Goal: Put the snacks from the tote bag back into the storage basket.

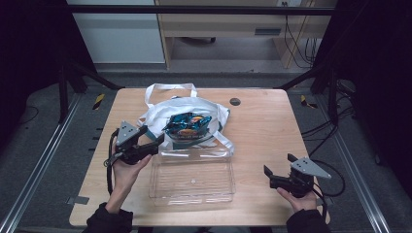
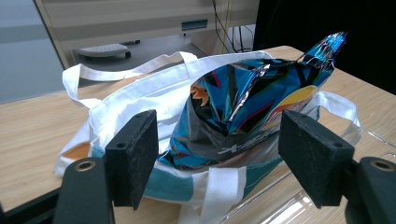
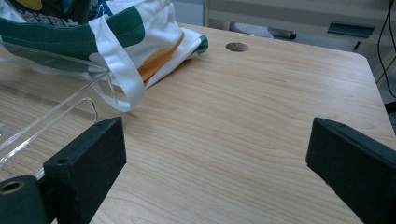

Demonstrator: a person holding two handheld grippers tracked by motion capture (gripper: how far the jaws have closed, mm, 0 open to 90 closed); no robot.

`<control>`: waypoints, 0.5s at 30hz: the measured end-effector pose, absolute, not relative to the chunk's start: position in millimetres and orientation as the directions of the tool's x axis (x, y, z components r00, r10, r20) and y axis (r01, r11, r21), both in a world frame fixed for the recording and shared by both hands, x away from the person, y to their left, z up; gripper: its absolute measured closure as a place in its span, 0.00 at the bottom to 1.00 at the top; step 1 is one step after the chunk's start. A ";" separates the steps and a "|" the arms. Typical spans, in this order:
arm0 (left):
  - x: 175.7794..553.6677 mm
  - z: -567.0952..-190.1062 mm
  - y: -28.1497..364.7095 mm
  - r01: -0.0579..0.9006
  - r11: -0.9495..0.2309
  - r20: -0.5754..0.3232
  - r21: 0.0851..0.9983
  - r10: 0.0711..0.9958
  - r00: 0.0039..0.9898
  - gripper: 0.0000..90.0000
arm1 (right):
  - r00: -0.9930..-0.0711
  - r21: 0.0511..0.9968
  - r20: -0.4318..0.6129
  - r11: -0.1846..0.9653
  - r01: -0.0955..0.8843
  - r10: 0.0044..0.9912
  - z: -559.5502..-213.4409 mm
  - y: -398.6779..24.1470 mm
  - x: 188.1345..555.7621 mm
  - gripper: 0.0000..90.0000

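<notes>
We saw bare table point(image 1: 272, 126) around our wide-open right gripper point(image 1: 277, 170). Our left gripper point(image 1: 151, 137), also open, faced the chip bag point(image 2: 243, 107) in the tote point(image 2: 140, 100), seemingly just short of touching.

The light wooden table point(image 1: 262, 131) has rounded corners and a small dark round plug point(image 1: 235, 101) near its far edge, and it stands on grey carpeted floor point(image 1: 48, 126). Beyond it a pale wooden desk point(image 1: 228, 22) sits against the far wall, cables point(image 1: 303, 48) hanging at its right end. Black frame bars point(image 1: 77, 73) and metal rails point(image 1: 39, 165) flank both sides, where the room falls dark.
</notes>
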State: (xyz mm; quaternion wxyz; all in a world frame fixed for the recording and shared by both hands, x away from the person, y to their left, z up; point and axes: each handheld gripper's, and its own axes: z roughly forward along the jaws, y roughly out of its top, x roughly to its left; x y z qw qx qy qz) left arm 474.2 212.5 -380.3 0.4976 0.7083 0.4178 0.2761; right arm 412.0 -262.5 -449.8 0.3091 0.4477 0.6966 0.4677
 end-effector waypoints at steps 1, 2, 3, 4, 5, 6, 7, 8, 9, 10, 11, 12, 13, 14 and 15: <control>474.8 -379.9 211.5 0.317 -0.157 -0.024 0.935 0.866 0.500 0.32 | -0.408 0.928 -0.012 0.162 0.334 0.913 -449.7 -262.5 412.0 0.06; 475.5 -379.7 210.4 0.316 -0.158 -0.022 0.935 0.866 0.499 0.32 | -0.408 0.929 -0.012 0.162 0.334 0.913 -449.7 -262.5 412.0 0.06; 476.2 -379.4 209.5 0.316 -0.159 -0.022 0.935 0.866 0.500 0.32 | -0.408 0.928 -0.012 0.162 0.334 0.913 -449.7 -262.6 412.0 0.06; 476.8 -379.3 208.4 0.315 -0.155 -0.024 0.936 0.866 0.499 0.33 | -0.408 0.928 -0.012 0.162 0.334 0.913 -449.7 -262.6 412.1 0.06; 477.5 -379.1 207.5 0.316 -0.159 -0.022 0.935 0.866 0.500 0.33 | -0.408 0.928 -0.012 0.162 0.334 0.913 -449.7 -262.6 412.1 0.06; 478.2 -379.0 206.3 0.316 -0.159 -0.022 0.935 0.865 0.501 0.33 | -0.409 0.928 -0.012 0.162 0.335 0.913 -449.7 -262.6 412.0 0.06; 479.0 -378.8 205.2 0.317 -0.163 -0.019 0.934 0.865 0.501 0.33 | -0.408 0.928 -0.012 0.161 0.335 0.913 -449.7 -262.6 411.8 0.06; 479.8 -378.8 204.2 0.318 -0.166 -0.016 0.934 0.866 0.500 0.33 | -0.409 0.929 -0.011 0.161 0.334 0.912 -449.7 -262.6 411.7 0.06; 480.3 -378.8 203.3 0.319 -0.166 -0.018 0.933 0.865 0.501 0.33 | -0.410 0.929 -0.011 0.162 0.334 0.912 -449.7 -262.7 411.6 0.06; 481.3 -378.6 202.1 0.318 -0.171 -0.014 0.933 0.863 0.505 0.34 | -0.411 0.929 -0.011 0.161 0.334 0.912 -449.7 -262.8 411.6 0.06; 481.8 -378.6 200.6 0.316 -0.173 -0.010 0.933 0.864 0.503 0.34 | -0.411 0.929 -0.010 0.160 0.334 0.912 -449.7 -262.9 411.7 0.06; 482.4 -378.8 199.0 0.315 -0.173 -0.010 0.933 0.864 0.503 0.34 | -0.411 0.929 -0.008 0.159 0.335 0.912 -449.8 -263.0 411.7 0.06; 483.3 -378.9 197.7 0.316 -0.174 -0.010 0.933 0.864 0.504 0.35 | -0.411 0.929 -0.008 0.159 0.335 0.912 -449.8 -263.0 411.7 0.06; 484.3 -378.8 196.7 0.315 -0.182 -0.003 0.932 0.862 0.507 0.35 | -0.411 0.929 -0.009 0.160 0.334 0.912 -449.8 -263.0 411.7 0.06; 485.2 -378.8 195.5 0.314 -0.185 -0.001 0.931 0.861 0.509 0.36 | -0.411 0.929 -0.009 0.160 0.334 0.911 -449.8 -263.0 411.8 0.06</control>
